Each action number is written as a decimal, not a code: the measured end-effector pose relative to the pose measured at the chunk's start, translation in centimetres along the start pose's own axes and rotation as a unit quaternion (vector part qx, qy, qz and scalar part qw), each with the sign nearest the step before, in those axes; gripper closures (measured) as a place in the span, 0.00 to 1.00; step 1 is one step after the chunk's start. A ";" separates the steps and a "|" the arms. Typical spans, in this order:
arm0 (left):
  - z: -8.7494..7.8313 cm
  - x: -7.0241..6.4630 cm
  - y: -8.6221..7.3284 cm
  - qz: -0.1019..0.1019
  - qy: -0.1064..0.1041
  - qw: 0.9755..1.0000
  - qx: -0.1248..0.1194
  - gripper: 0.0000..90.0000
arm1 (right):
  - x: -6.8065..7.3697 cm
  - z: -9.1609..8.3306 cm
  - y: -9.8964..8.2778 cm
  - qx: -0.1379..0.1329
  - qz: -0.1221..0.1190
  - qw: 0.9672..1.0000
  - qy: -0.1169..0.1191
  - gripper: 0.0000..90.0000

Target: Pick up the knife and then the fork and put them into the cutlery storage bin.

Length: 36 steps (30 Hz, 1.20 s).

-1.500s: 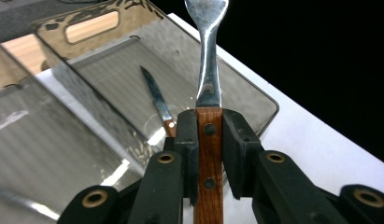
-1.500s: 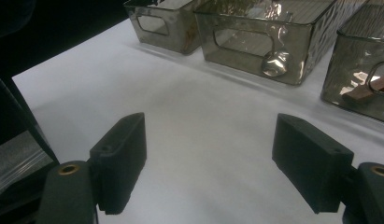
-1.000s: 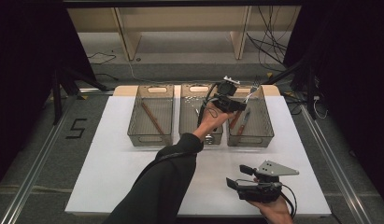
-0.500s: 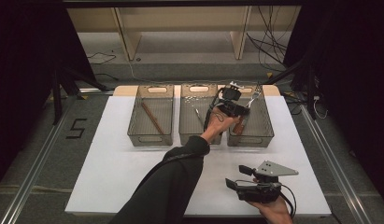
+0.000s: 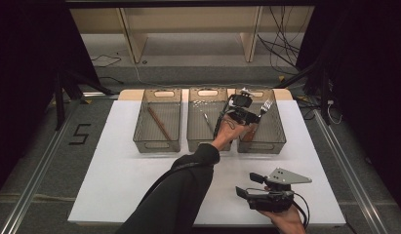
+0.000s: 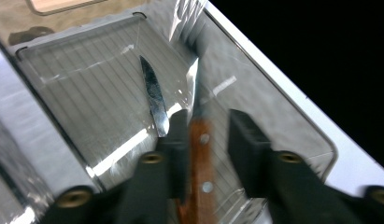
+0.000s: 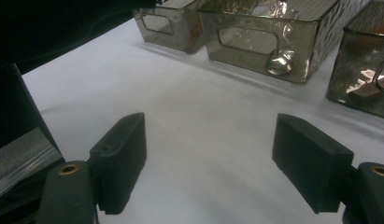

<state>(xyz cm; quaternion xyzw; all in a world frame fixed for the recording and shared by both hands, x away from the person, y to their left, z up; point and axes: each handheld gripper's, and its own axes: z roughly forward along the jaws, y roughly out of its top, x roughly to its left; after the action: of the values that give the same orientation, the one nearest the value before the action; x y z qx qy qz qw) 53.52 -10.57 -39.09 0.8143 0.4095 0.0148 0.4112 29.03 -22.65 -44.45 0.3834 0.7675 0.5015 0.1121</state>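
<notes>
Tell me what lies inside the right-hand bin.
In the right-hand bin, the left gripper has just been opening around a wooden-handled utensil; a metal knife blade lies beside it. The jaws cover the blade's handle end.

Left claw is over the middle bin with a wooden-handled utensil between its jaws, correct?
Not quite. The left claw is over the right-hand bin, not the middle one, as the high view shows. The wooden-handled utensil is between its jaws, which have just been opening.
</notes>
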 end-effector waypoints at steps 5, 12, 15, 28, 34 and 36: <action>-3.6 -0.4 0.8 0.017 -0.018 1.000 -0.019 0.52 | -0.1 0.0 -0.1 0.000 0.003 1.000 -0.002 0.30; -7.3 0.1 0.1 0.031 -0.038 0.998 -0.036 0.40 | 0.0 0.1 0.0 0.001 0.000 1.000 -0.007 0.30; -8.8 0.6 -0.7 0.033 -0.044 0.997 -0.044 0.37 | 0.0 0.1 0.0 0.001 0.001 1.000 -0.009 0.30; -14.5 3.3 -5.5 0.039 -0.053 0.995 -0.077 0.27 | -0.2 0.0 0.0 -0.005 0.002 1.000 -0.015 0.30; -16.1 4.4 -7.4 0.032 -0.056 0.994 -0.087 0.25 | -0.2 0.1 0.0 -0.004 0.001 1.000 -0.016 0.30; -16.5 4.6 -8.0 0.031 -0.056 0.994 -0.094 0.24 | -0.2 0.1 0.0 -0.004 0.000 1.000 -0.016 0.30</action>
<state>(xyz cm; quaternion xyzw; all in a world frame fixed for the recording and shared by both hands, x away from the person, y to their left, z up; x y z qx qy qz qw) 45.38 6.04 -35.05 0.7839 0.3572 0.0201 0.5074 29.20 -22.79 -44.56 0.3910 0.7634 0.4984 0.1262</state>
